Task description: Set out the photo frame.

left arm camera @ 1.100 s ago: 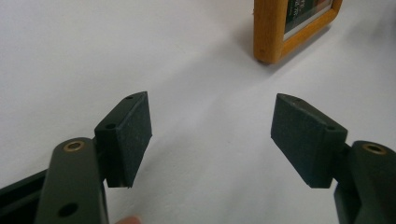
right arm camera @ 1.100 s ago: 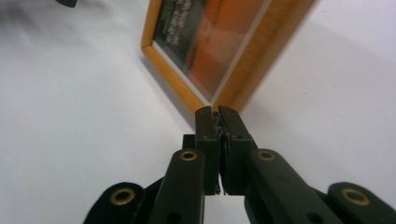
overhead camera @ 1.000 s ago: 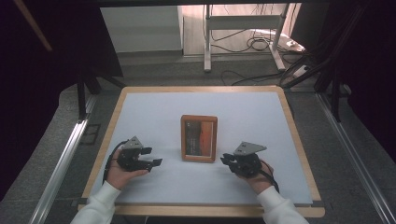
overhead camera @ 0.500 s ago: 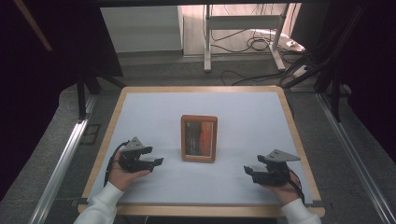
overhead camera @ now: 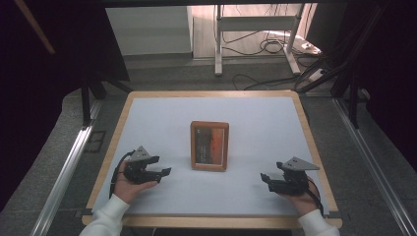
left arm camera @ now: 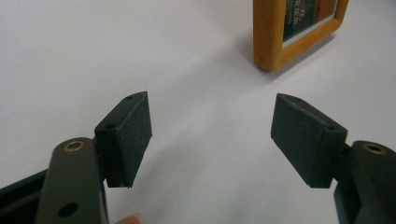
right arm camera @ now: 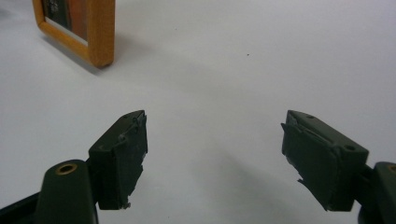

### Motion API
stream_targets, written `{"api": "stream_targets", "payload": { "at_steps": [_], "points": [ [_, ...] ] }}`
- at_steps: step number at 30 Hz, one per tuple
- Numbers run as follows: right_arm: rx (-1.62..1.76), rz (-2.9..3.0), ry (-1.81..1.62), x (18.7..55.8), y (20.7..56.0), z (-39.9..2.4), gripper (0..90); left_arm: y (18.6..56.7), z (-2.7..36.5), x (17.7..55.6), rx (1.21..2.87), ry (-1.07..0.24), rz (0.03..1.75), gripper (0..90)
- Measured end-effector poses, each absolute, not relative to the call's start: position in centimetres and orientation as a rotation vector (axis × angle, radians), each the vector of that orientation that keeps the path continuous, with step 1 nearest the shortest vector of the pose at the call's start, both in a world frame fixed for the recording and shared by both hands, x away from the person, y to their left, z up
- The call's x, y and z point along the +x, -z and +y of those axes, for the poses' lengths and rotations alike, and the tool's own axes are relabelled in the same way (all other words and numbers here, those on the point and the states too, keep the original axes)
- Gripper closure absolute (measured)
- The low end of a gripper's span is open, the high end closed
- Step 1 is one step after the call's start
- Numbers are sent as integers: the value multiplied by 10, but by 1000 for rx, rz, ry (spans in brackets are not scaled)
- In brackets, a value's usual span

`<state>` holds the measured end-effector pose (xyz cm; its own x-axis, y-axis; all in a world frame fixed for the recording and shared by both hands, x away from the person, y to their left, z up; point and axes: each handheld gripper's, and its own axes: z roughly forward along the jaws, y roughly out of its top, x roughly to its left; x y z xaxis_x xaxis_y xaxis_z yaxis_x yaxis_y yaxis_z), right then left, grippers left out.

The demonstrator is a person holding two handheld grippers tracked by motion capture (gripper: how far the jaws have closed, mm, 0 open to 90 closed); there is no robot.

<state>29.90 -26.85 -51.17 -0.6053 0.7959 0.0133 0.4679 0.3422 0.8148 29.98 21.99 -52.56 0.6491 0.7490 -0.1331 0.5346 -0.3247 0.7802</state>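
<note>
Right gripper [overhead camera: 266,178] swung out from frame [overhead camera: 210,145]; both grippers' jaws apart, left gripper [left arm camera: 211,135] too.

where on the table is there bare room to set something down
Nearly everywhere. The far half of the white table top beyond the wooden picture frame is bare, as are the strips between the frame and each side rim. The near edge is busier: left gripper and right gripper rest there, both open.

One picture frame [overhead camera: 210,146], two hand-held grippers [overhead camera: 166,172]
</note>
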Motion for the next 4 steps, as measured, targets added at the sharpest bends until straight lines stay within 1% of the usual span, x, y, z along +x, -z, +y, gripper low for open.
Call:
{"api": "stream_targets", "payload": {
  "at_steps": [4],
  "points": [
    [1116,2203,-1157,298,511,-268,208,526,221,300,2013,-325,997,289]
  ]
}}
